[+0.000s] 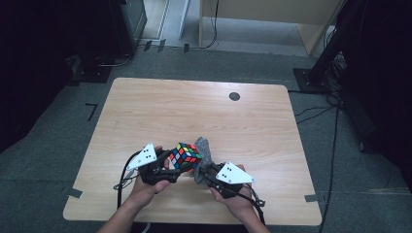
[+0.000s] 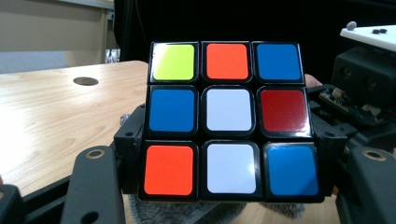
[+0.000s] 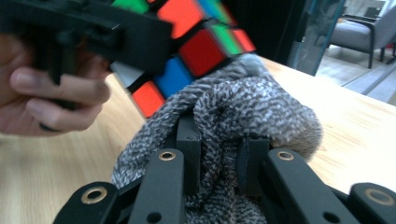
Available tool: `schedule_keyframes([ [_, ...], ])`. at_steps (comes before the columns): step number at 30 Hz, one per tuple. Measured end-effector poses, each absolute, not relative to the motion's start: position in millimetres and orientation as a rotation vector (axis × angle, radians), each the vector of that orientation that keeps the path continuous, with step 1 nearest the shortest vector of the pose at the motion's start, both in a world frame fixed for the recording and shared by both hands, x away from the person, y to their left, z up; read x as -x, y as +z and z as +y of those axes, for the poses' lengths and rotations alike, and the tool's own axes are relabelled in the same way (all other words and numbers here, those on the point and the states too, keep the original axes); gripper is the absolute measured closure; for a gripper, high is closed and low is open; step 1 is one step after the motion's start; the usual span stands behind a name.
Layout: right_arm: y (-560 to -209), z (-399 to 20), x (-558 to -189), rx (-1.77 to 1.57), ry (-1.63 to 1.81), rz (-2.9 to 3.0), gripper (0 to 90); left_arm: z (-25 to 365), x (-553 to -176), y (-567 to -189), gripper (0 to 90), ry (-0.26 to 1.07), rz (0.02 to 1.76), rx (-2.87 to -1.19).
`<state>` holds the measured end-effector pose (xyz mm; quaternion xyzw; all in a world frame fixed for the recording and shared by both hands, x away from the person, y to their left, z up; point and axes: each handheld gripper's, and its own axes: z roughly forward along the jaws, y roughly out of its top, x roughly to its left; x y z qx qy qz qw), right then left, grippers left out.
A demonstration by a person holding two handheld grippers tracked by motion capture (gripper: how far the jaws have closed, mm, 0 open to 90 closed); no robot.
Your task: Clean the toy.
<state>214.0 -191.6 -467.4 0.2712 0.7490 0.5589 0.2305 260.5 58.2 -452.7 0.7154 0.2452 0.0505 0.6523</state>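
Your left gripper clamps the puzzle cube, jaws pressed on its two opposite sides. The cube sits lifted over the near middle of the table, between your two hands. In the left gripper view the cube faces the camera square on: top row yellow, orange, blue; middle row blue, white, red; bottom row orange, white, blue.

Your right gripper is closed tight on a grey knitted cloth. In the right gripper view the cloth bunches up between and over the jaws, and its top touches the underside of the cube. Your left hand shows behind it, fingers wrapped on the gripper body.

A dark round spot marks the far part of the table, well apart from both hands.
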Motion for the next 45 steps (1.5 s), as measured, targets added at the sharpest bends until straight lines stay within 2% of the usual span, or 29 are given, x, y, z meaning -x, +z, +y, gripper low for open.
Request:
schedule_keyframes([
  [4, -479.0, -176.1, -210.8, -0.728, 1.528, 2.164, 75.2, 60.7, -262.5, -452.4, 33.9, 0.101, 0.587, -1.579],
  [9, -484.3, -161.0, -206.2, -0.758, 1.742, 2.197, 75.2, 52.1, -260.8, -456.3, 33.8, 0.089, 0.621, -1.564],
  [11, -481.7, -159.5, -207.0, -0.845, 1.907, 2.149, 75.5, 47.6, -258.3, -457.7, 33.9, 0.089, 0.612, -1.566],
  [15, -491.0, -163.9, -211.2, -1.06, 2.0, 2.071, 75.7, 49.2, -258.7, -456.9, 33.9, 0.102, 0.63, -1.548],
  [20, -501.5, -184.5, -221.3, -1.32, 1.95, 1.925, 75.7, 56.0, -261.4, -455.4, 33.9, 0.105, 0.649, -1.523],
  [23, -499.5, -185.7, -221.4, -1.28, 1.918, 1.948, 75.5, 54.2, -261.4, -457.1, 33.9, 0.102, 0.651, -1.528],
  [28, -495.3, -162.4, -209.8, -1.112, 1.948, 2.071, 74.8, 50.1, -259.5, -458.4, 33.8, 0.1, 0.639, -1.547],
  [32, -492.2, -176.6, -215.9, -1.172, 1.945, 2.003, 75.2, 54.1, -261.1, -456.8, 33.9, 0.099, 0.656, -1.525],
  [36, -490.7, -194.5, -222.4, -1.139, 1.724, 1.946, 74.6, 59.7, -264.7, -457.3, 33.9, 0.104, 0.683, -1.528],
  [39, -486.7, -208.4, -230.6, -1.096, 1.597, 1.912, 69.8, 61.4, -267.7, -458.2, 33.9, 0.092, 0.71, -1.532],
  [45, -486.0, -228.5, -245.9, -1.056, 1.474, 2.01, 42.5, 64.2, -276.9, -460.9, 33.9, 0.048, 0.801, -1.551],
])
